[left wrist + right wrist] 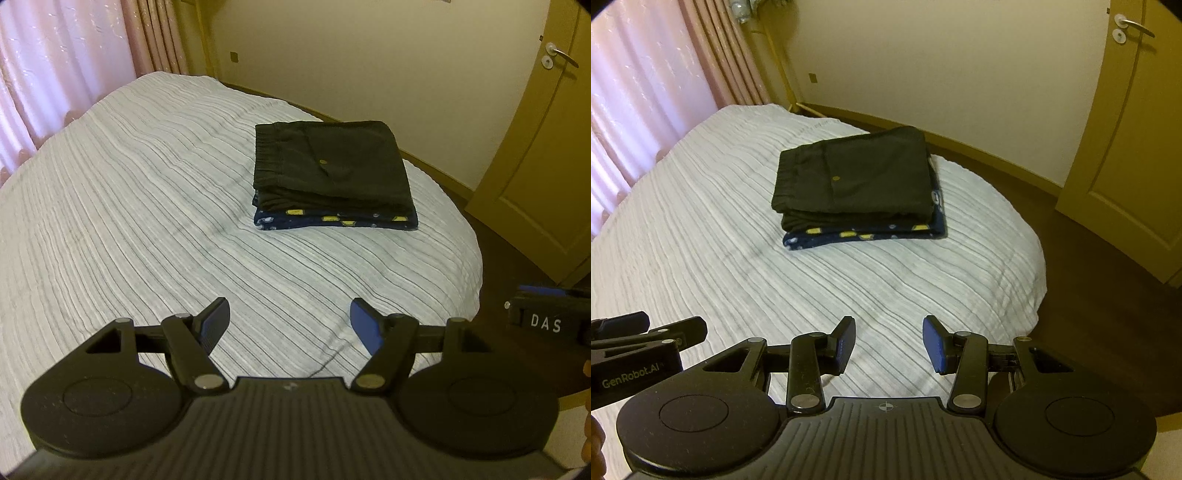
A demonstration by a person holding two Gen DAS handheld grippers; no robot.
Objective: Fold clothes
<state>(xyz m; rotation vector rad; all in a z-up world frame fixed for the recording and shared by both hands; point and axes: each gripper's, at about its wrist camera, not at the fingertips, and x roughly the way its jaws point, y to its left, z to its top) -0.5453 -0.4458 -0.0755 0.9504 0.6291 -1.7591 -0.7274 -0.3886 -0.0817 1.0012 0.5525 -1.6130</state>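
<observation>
A folded black garment with a small brass button lies on top of a folded navy patterned garment, stacked on the bed. My left gripper hovers over the bedspread well short of the stack, open and empty. My right gripper is also open with nothing between its blue pads, above the bed's near part. The other gripper's body shows at the right edge of the left wrist view and at the left edge of the right wrist view.
The white ribbed bedspread covers the bed. Pink curtains hang at the left. A yellow door and dark floor lie to the right; a cream wall stands behind.
</observation>
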